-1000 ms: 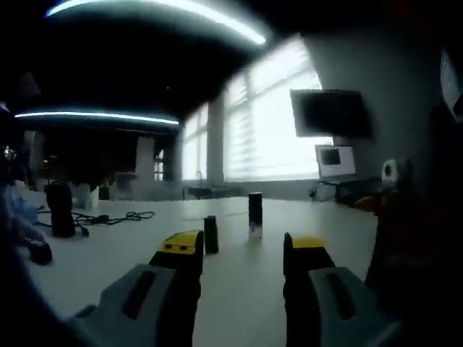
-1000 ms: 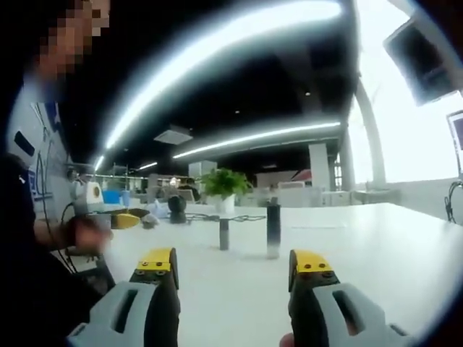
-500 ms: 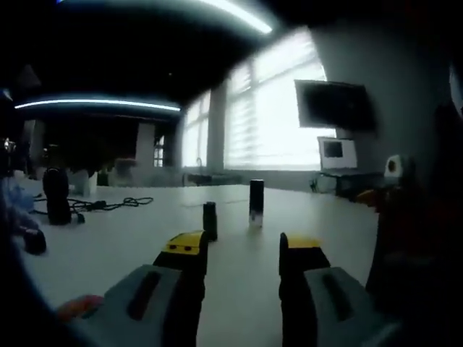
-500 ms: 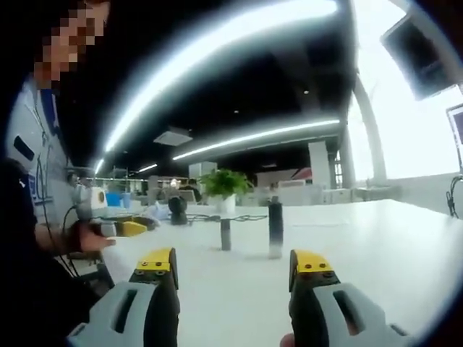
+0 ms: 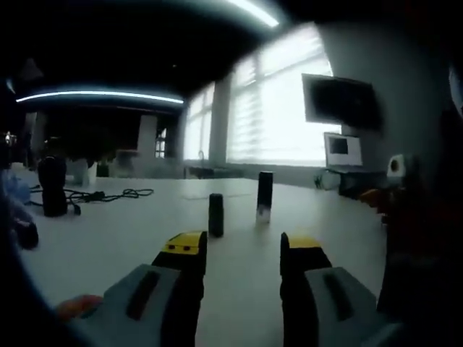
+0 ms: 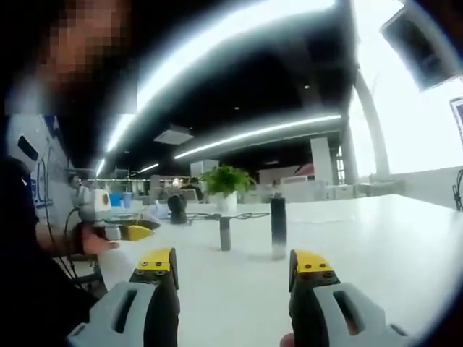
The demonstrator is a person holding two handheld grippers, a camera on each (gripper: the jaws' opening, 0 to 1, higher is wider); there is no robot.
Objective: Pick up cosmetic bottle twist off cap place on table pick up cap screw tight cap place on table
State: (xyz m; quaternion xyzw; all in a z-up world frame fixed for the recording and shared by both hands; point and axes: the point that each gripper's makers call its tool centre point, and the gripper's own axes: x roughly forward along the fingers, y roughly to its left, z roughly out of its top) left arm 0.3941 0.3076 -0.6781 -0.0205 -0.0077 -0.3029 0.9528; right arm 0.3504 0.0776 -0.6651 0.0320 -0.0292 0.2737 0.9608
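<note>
dark bottle (image 6: 278, 225), cap (image 6: 225, 233), no legible labels

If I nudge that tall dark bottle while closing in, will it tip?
Probably. The cosmetic bottle stands tall and narrow on the smooth white table, so a high sideways push could topple it. Once down, its round body would likely roll. The shorter cap beside it looks steadier.

bottles – 1 (image 5: 265, 196) | caps – 1 (image 5: 215, 215) | plants – 1 (image 6: 226, 182)

Both views low over the table (image 5: 108, 246), facing the bottle (image 5: 265, 196) and cap (image 5: 215, 215) from different sides.
</note>
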